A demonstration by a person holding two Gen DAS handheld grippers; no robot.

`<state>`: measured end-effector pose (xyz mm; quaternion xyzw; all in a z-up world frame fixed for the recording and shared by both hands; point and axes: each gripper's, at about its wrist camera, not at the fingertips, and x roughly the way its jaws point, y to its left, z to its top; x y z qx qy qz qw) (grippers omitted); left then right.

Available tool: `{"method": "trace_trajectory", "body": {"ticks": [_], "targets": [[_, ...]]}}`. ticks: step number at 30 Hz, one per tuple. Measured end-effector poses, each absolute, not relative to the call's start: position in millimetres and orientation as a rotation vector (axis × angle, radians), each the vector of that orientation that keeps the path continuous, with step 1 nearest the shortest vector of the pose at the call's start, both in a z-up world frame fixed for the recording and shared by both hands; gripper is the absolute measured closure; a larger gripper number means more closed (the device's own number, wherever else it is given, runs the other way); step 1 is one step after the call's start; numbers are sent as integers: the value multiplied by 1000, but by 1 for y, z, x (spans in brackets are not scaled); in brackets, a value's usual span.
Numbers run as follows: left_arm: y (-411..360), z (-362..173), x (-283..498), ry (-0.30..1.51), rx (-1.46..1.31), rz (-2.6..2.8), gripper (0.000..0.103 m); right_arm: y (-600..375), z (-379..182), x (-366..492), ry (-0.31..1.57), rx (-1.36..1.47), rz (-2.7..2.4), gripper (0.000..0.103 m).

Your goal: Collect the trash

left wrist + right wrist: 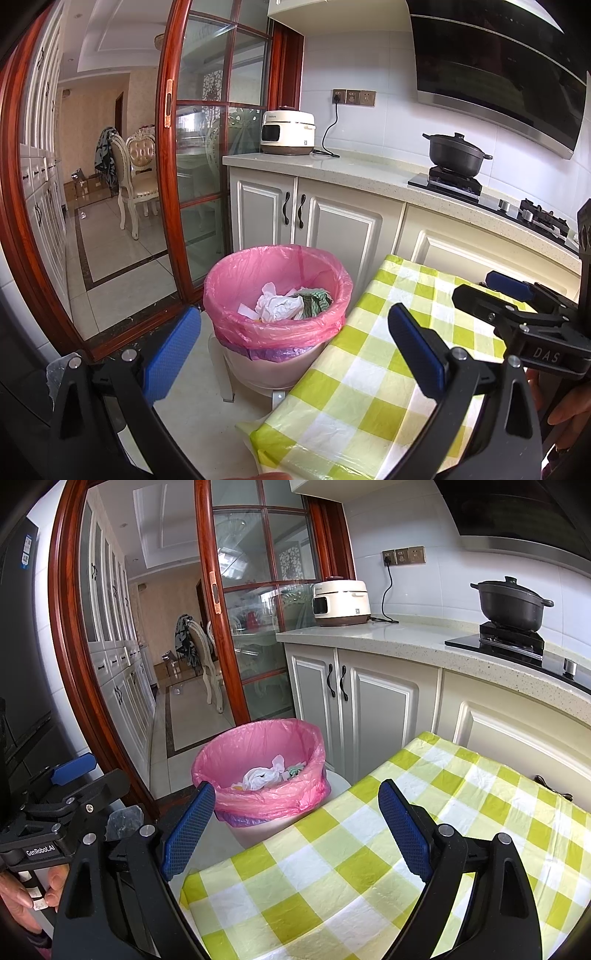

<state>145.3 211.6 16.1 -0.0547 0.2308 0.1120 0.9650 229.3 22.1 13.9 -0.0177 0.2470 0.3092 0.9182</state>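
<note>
Meanwhile, both grippers, left [295, 354] and right [299, 830], hung empty with jaws wide apart above the checked tabletop's [332, 886] edge, beside the pink-lined trash bin [277, 295] holding crumpled paper [277, 306].

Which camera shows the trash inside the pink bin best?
The left wrist view: it looks down into the bin, with the trash large and unobstructed. The right wrist view shows the trash smaller and farther off.
</note>
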Motion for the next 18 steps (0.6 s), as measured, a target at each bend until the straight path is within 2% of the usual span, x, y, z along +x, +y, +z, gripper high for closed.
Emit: {"method": "trace_trajectory", "body": {"ticks": [18], "targets": [[207,17,145,467,-108,217,5,20,6,227,513,-25,630,18]]}}
